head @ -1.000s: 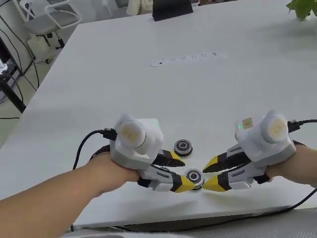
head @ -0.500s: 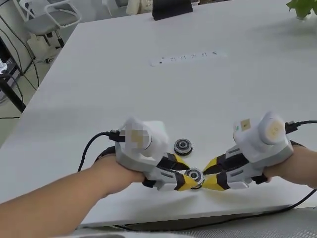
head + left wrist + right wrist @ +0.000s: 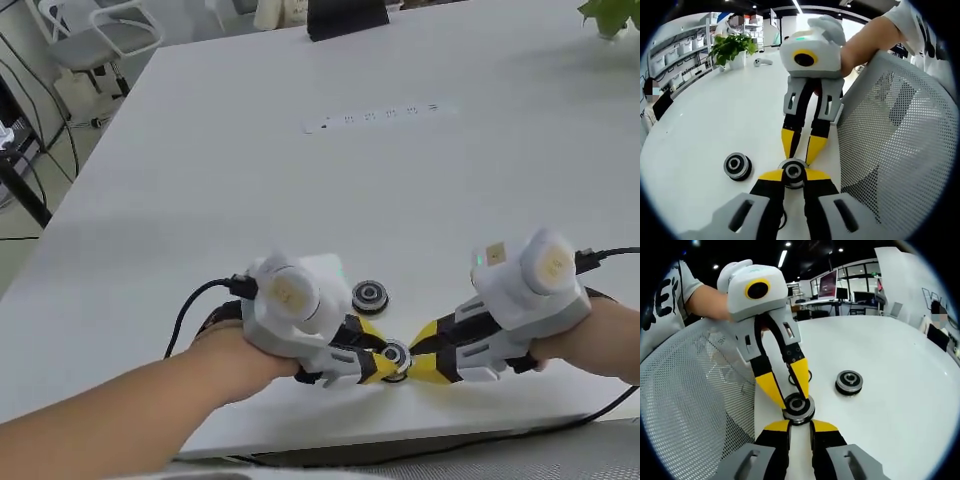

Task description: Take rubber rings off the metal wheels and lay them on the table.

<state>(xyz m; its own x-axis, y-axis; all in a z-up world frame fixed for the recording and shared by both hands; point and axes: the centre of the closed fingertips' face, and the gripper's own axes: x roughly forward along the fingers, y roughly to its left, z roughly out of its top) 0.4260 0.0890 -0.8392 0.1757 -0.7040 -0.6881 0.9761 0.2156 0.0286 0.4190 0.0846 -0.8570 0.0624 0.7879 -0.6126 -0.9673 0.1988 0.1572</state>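
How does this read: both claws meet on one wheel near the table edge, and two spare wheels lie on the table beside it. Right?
Not quite: the head view shows one spare wheel on the table, not two. The rest holds: the left claw and right claw meet on one wheel near the table edge.

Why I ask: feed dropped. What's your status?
Left hand-held gripper shut on wheel. Right hand-held gripper pinching its rim. Second wheel lies apart on the table, out of the way.

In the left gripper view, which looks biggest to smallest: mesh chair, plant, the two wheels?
1. Mesh chair
2. plant, though farther away
3. loose wheel and gripped wheel, which look alike
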